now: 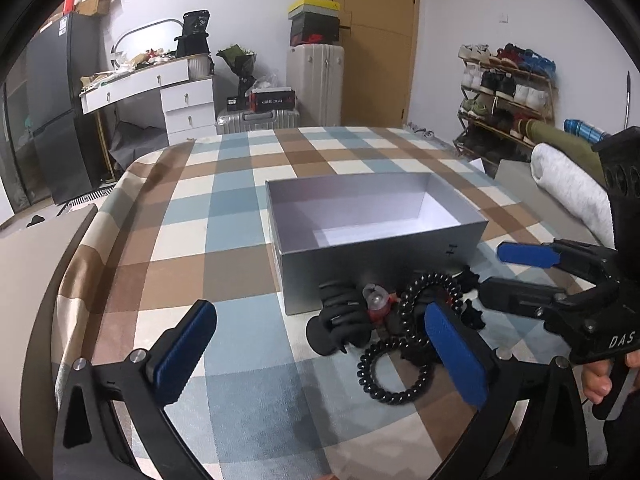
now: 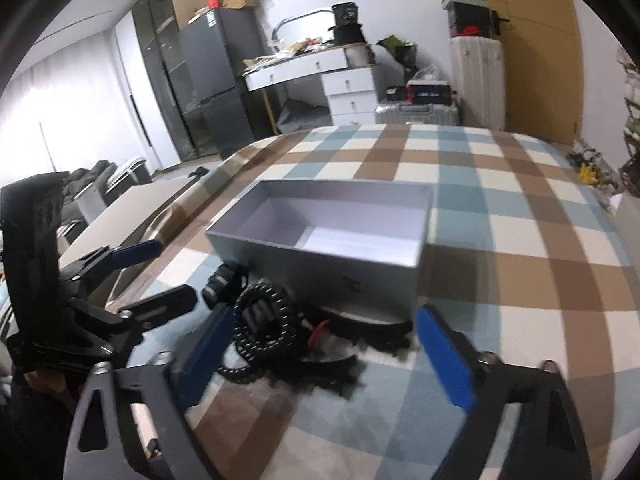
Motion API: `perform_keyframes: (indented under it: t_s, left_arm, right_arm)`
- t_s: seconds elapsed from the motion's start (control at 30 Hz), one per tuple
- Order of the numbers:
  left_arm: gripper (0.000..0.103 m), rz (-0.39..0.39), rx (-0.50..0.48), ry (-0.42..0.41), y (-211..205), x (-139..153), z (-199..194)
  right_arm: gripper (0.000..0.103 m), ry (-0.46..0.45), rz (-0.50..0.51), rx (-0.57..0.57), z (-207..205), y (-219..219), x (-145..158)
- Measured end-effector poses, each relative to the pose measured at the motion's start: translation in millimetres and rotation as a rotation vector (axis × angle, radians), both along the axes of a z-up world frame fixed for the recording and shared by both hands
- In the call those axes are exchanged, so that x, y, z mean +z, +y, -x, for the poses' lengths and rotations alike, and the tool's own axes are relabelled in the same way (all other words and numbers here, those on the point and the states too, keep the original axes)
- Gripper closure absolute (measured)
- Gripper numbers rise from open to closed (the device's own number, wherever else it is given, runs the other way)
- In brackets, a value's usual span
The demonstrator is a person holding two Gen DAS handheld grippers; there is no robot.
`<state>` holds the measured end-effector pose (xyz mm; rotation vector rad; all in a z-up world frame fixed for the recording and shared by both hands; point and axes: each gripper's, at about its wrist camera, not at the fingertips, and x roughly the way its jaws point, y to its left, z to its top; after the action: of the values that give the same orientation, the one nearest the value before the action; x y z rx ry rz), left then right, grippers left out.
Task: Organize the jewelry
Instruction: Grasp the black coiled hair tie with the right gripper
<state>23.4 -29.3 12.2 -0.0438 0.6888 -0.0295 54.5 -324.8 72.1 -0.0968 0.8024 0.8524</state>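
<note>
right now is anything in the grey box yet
No, the grey box shows only its bare white floor, while the black coil hair ties lie on the checked cloth in front.

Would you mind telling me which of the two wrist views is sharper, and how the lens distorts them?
Left wrist view: crisp, the coiled hair ties and grey box clearly edged. Right wrist view: motion-blurred, the dark pile smeared, with a blown-out bright patch at the left edge. Both: fisheye bending of the checked cloth, dark vignette corners.

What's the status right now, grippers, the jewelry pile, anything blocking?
Left gripper and right gripper both open, holding nothing. Black accessory pile on the checked cloth, touching the empty gray box. Nothing blocking.
</note>
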Motion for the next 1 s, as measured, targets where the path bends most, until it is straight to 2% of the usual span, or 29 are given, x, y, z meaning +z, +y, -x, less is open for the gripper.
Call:
perform_keyframes:
  t_s: [0.07, 0.2, 0.47, 0.63, 0.8, 1.0]
  left_arm:
    - [0.001, -0.011, 0.006, 0.004, 1.3, -1.5, -0.2]
    - [0.001, 0.004, 0.017, 0.005, 7.4, -1.7, 1.5]
    - [0.001, 0.018, 0.042, 0.020, 13.0, -5.9, 0.3]
    - [0.001, 0.019, 0.043, 0.018, 13.7, -5.4, 0.7]
    - [0.001, 0.019, 0.043, 0.019, 13.7, -5.4, 0.9]
    - [0.001, 0.020, 0.043, 0.022, 13.6, -5.7, 1.5]
  right_arm:
    - [0.034, 0.030, -0.013, 0.028, 0.6, 3.5, -5.2]
    - [0.043, 0.059, -0.028, 0.068, 5.9, 10.5, -11.6]
    - [0.054, 0.079, -0.032, 0.077, 9.5, 17.3, -20.6]
    - [0.071, 0.107, -0.053, 0.079, 7.5, 17.2, -23.4]
    - [0.089, 0.081, -0.055, 0.080, 11.9, 17.2, -17.9]
    - [0.094, 0.061, -0.078, 0.101, 16.4, 15.3, -10.4]
